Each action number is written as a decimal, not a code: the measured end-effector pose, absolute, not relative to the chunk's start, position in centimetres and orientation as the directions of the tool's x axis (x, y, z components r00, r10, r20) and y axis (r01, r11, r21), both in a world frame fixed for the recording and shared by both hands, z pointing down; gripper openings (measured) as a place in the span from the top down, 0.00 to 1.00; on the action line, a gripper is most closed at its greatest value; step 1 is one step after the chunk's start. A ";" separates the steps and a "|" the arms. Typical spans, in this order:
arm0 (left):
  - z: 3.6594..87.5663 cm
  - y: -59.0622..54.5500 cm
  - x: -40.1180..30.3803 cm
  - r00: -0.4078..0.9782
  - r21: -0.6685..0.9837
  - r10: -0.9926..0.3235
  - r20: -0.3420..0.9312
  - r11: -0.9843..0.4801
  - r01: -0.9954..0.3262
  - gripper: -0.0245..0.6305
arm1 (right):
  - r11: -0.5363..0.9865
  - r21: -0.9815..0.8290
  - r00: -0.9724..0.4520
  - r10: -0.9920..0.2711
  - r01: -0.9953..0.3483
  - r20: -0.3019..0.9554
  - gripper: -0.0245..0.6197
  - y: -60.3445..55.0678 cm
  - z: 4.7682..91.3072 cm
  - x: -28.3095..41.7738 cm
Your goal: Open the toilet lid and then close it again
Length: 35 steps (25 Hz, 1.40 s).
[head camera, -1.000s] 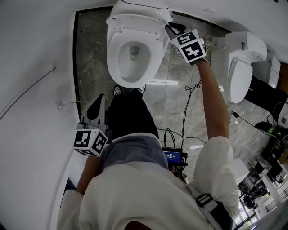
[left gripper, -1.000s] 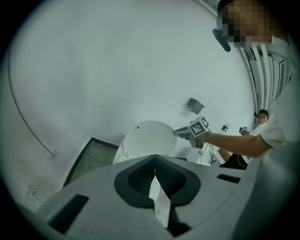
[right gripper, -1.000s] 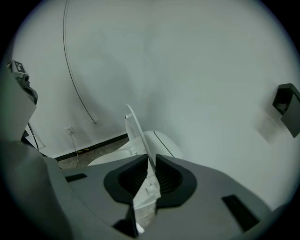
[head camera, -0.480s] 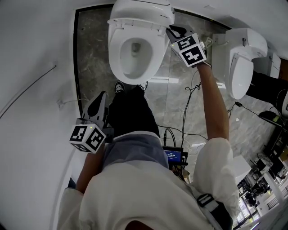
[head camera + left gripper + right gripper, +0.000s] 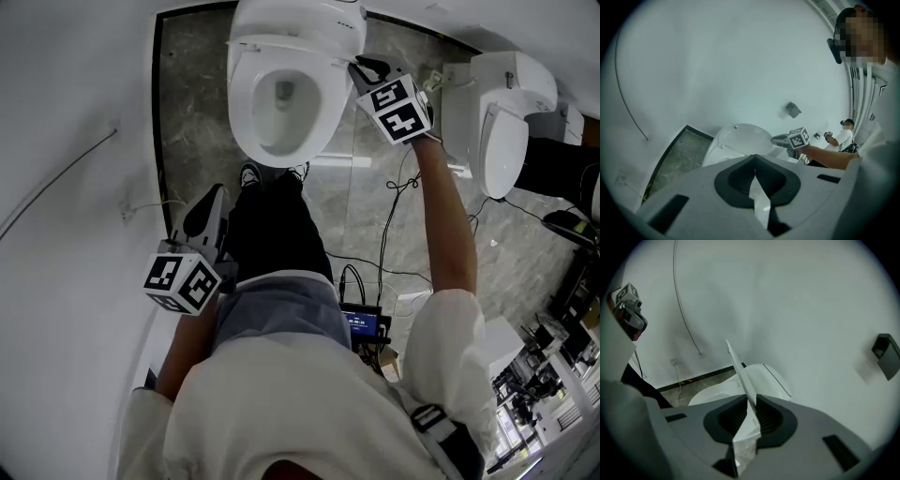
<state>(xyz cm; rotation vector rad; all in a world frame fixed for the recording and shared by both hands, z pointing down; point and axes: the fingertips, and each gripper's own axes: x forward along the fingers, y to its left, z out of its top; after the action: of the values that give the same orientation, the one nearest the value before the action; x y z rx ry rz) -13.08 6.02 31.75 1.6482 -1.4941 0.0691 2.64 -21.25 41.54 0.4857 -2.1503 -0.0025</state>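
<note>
Light: cool, even and fairly bright, falling from overhead; no lamp was in sight.
Wall (image 5: pixel 66 84): white and washed pale, greying toward the rim of both gripper views.
Shadows: soft and faint, with no hard edges.
Glare: a dull sheen lay on the floor (image 5: pixel 370 216); the toilet (image 5: pixel 281 157) rim was close to blown out.
Distortion: strong fisheye throughout; straight lines bowed, and the gripper views had black corners.
Focus: the head view was sharp in the middle; whatever sat nearest the lens in the gripper views was soft.
</note>
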 end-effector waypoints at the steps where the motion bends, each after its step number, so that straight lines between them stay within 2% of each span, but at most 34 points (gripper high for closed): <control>1: 31.8 6.1 -13.2 0.277 0.556 -0.775 0.568 0.113 -0.824 0.95 | 0.923 0.190 -0.510 -0.346 -0.333 0.788 0.89 -21.0 41.6 2.6; 13: 32.1 9.1 -15.0 0.298 0.560 -0.771 0.562 0.090 -0.824 0.95 | 0.917 0.217 -0.462 -0.361 -0.336 0.810 0.88 -17.3 42.6 2.8; 21: 32.3 10.6 -16.1 0.305 0.560 -0.771 0.559 0.080 -0.825 0.95 | 0.923 0.275 -0.411 -0.368 -0.267 0.834 0.88 -14.5 43.8 2.8; 35: 32.6 12.5 -16.4 0.329 0.569 -0.760 0.561 0.064 -0.820 0.95 | 0.919 0.311 -0.380 -0.384 -0.241 0.841 0.87 -10.0 45.6 3.1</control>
<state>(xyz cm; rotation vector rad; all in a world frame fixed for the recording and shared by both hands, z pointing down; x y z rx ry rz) -16.37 12.48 32.57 1.6933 -1.4329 0.0840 3.13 -10.00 45.60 0.4521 -1.9815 -0.1638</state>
